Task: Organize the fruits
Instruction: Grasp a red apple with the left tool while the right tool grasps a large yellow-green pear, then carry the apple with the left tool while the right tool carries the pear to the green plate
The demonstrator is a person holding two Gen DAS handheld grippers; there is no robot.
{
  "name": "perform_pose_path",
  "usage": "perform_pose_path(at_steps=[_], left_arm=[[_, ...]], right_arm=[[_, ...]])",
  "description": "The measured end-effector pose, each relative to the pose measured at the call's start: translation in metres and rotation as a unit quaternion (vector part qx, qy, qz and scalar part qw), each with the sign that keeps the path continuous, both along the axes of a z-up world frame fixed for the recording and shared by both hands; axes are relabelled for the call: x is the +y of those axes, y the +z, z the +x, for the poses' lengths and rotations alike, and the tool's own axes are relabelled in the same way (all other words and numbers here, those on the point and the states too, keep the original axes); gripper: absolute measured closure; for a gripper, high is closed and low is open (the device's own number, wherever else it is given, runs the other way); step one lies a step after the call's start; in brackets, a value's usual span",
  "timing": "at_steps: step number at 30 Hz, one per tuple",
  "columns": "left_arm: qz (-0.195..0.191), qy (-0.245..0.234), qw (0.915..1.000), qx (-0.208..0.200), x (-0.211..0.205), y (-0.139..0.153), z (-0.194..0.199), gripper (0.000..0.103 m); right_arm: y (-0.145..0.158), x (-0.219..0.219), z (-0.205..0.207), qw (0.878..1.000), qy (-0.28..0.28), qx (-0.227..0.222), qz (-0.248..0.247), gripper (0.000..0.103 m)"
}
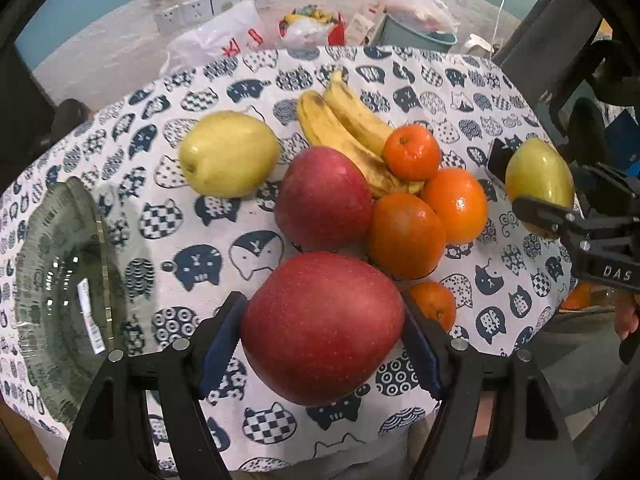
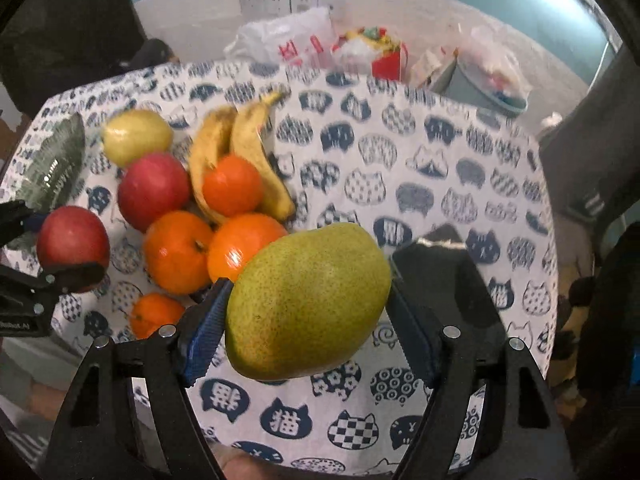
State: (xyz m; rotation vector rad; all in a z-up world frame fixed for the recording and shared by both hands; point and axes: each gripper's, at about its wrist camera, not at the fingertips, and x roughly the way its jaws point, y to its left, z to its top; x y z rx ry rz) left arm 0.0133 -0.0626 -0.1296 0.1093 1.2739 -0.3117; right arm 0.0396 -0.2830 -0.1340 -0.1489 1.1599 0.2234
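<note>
My left gripper (image 1: 322, 332) is shut on a red apple (image 1: 322, 326), held above the table's near edge; it also shows in the right wrist view (image 2: 72, 240). My right gripper (image 2: 308, 308) is shut on a green-yellow pear (image 2: 306, 300), also seen at the right of the left wrist view (image 1: 538, 178). On the cat-print tablecloth (image 1: 500, 280) lie a second red apple (image 1: 322, 198), a yellow pear (image 1: 228, 154), two bananas (image 1: 344, 128) and several oranges (image 1: 406, 234).
A clear glass bowl (image 1: 60, 280) sits at the table's left edge. A dark flat object (image 2: 444, 264) lies on the cloth by the right gripper. Plastic bags (image 1: 224, 36) and a grey bin (image 1: 416, 34) stand on the floor behind the table.
</note>
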Motion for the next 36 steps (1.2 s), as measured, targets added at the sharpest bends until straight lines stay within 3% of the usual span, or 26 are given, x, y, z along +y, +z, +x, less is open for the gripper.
perform_pose_path(at_steps=[17,23,36], left_arm=[[0.008,0.026,0.9972,-0.069,0.046,0.051,-0.007,0.026],[0.016,0.042,0.9951,-0.088,0.069,0.058,-0.010,0.026],[0.004,0.102,0.9909,-0.087,0.135,0.059,-0.017,0.026]], right_arm=[[0.060,0.073,0.008,0.994,0.072,-0.066,0.048,0.026],[0.067,0.105,0.012,0.991,0.094,-0.068,0.064,0.026],[0.068,0.188,0.022,0.984,0.151,-0.055,0.075,0.026]])
